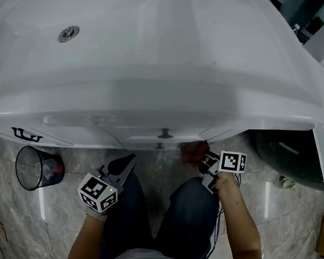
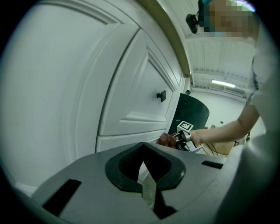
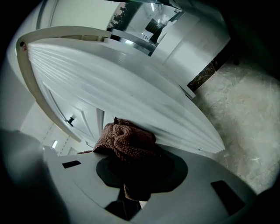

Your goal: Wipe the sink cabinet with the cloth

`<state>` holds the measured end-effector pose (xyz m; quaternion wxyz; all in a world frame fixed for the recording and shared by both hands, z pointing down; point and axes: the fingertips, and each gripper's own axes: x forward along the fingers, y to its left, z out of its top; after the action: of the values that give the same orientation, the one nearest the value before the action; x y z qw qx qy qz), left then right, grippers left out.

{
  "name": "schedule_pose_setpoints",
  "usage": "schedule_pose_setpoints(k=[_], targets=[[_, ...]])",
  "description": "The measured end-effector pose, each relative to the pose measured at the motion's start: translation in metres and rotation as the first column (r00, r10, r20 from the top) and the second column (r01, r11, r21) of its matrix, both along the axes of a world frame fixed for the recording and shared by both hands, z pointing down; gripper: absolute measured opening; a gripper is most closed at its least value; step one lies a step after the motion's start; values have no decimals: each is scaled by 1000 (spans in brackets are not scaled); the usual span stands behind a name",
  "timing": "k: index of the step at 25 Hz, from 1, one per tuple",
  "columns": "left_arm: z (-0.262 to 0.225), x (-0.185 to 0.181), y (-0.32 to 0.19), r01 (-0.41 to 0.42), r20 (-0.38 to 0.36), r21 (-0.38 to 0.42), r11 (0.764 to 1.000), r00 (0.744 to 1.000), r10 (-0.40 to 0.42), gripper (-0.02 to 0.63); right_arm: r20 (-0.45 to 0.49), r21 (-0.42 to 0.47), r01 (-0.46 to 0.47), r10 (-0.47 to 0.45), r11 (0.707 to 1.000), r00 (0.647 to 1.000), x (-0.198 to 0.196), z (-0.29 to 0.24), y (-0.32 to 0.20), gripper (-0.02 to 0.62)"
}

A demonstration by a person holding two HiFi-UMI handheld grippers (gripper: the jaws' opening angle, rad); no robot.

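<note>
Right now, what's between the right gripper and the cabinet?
The brown cloth, clamped in the right gripper and pressed against the white cabinet; the right gripper view shows it.

Cloth (image 3: 127, 142): red-brown knit, bunched, clamped in right gripper (image 1: 206, 162). Pressed vs. cabinet (image 2: 127, 83) front, low down, to right of knobs. Cabinet: white, panelled doors w/ small dark knobs, doors shut, tucked under white basin (image 1: 160, 49).
</note>
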<state>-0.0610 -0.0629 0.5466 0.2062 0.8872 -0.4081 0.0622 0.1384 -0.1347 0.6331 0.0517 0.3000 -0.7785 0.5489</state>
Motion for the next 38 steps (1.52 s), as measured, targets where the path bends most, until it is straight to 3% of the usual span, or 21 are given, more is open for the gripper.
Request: schedule_pose_setpoints(k=[3,8,14,25,31,34,38], targets=[[-5,0,3,-2,-17,8,1000,1000,2,9,-15,-17,13,-14,1000,1000,2,15,0,97],[-12,-4,12,-12,39,21,1000,999,11,9,-30,-24,48,-48,999,998,2,31,1,97],[-15,-4,18,-19,-35,3,1000,999,19,11,-66,-52,55,-59,997,996,2,59,2,97],[-8,14,16,-49,14,9,999,999,48,9,-270,-65,193,-204,979,941,-5,110,3,97],[-6,17,15,-41,-27,2,999,999,41,9,-334,-92,152,-174,984,927,-5,120,4,97],[-4,16,15,-36,11,-4,999,999,36,11,-387,-98,85,-117,992,915,-6,120,4,97],[-5,-7,11,67,37,-1,998,997,-67,11,-494,-79,21,-57,997,868,-4,119,2,95]])
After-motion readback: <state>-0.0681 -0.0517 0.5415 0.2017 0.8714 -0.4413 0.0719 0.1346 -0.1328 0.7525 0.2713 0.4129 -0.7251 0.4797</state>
